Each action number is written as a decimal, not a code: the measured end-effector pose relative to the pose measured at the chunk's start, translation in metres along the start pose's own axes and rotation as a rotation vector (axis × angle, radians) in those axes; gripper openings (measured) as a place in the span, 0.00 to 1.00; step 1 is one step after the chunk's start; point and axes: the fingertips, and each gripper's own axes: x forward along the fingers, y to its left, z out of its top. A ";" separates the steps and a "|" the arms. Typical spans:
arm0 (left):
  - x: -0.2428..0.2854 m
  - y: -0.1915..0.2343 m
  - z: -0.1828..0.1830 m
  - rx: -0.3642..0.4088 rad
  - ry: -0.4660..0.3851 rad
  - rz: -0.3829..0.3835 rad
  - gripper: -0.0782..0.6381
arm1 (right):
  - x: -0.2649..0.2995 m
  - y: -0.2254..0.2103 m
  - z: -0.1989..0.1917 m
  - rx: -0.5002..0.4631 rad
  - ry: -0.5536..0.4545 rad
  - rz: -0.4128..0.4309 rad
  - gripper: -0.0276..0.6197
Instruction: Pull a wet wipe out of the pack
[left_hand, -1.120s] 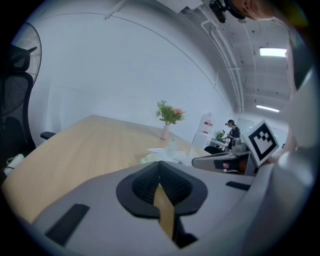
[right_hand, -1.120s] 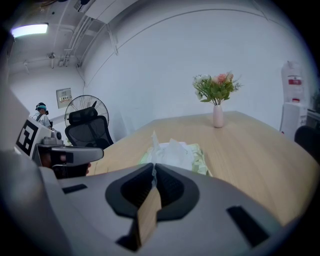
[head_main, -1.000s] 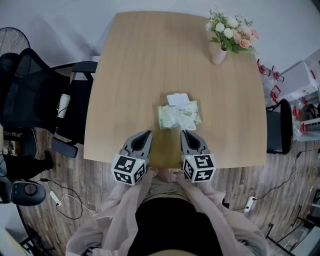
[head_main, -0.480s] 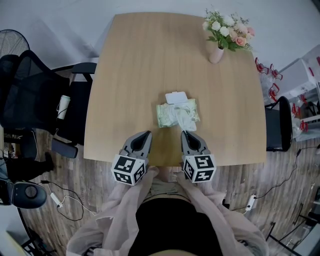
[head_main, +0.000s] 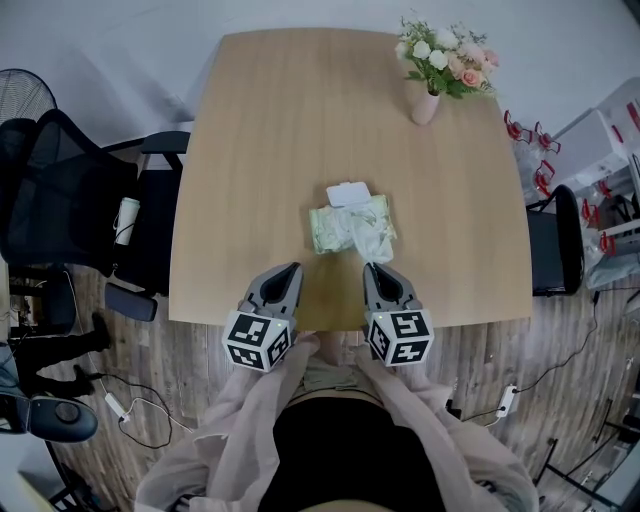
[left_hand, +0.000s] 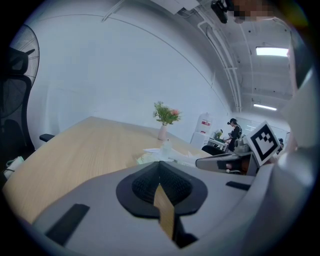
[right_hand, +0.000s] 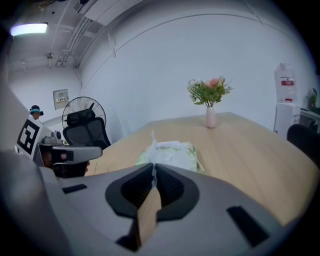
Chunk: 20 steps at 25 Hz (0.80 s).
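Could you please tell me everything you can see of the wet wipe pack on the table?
The wet wipe pack is a soft, pale green packet with a faint print. It lies flat on the near half of the wooden table. Its white lid is flipped open on the far side. A crumpled white wipe rises from its top and stretches to the right claw, which is shut on the wipe's tip. Nothing else touches the pack.
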 end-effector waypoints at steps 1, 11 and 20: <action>0.000 0.000 0.000 0.001 -0.001 -0.001 0.12 | -0.001 0.000 0.000 0.000 -0.001 -0.002 0.07; -0.008 -0.002 -0.005 0.013 0.003 -0.025 0.12 | -0.010 0.005 -0.003 0.004 -0.012 -0.025 0.07; -0.017 -0.011 -0.010 0.029 0.008 -0.048 0.12 | -0.025 0.005 -0.011 0.015 -0.019 -0.053 0.07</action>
